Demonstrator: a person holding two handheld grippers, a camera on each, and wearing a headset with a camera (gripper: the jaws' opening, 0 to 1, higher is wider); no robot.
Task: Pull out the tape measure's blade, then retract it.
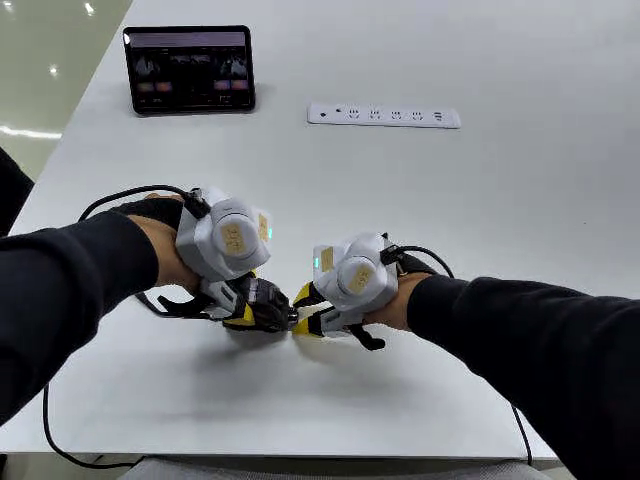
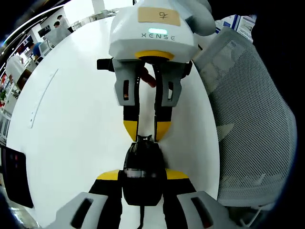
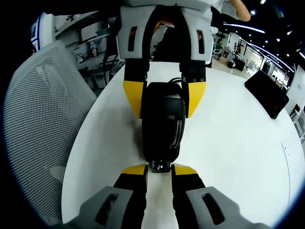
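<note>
Left gripper (image 2: pixel 143 175): the yellow-tipped jaws are clenched on the two flat sides of the black tape measure (image 2: pixel 143 164), which lies low over the white counter (image 1: pixel 400 190) near its front edge, its mouth turned toward the opposite gripper. Right gripper (image 3: pixel 160 171): the jaws are drawn narrow, one yellow tip on each side of the small end hook (image 3: pixel 161 166) at the mouth of the case. A thin gap seems to remain on either side, so it cannot be told whether they pinch the hook or merely flank it. The hook sits against the case, with no length of blade visible between them. In the head view the two grippers meet tip to tip, the left one holding the case and the right one just beside it, each carried by a hand emerging from a dark sleeve (image 1: pixel 70 290). A black cable (image 1: pixel 45 420) runs from the left gripper down over the counter's front edge. Well apart, toward the far side of the counter, a dark tablet (image 1: pixel 189 68) stands propped at the left with its screen lit, and a white power strip (image 1: pixel 384 115) lies flat to its right. Both gripper views include a grey mesh chair (image 2: pixel 248 119) beyond the counter's edge.
</note>
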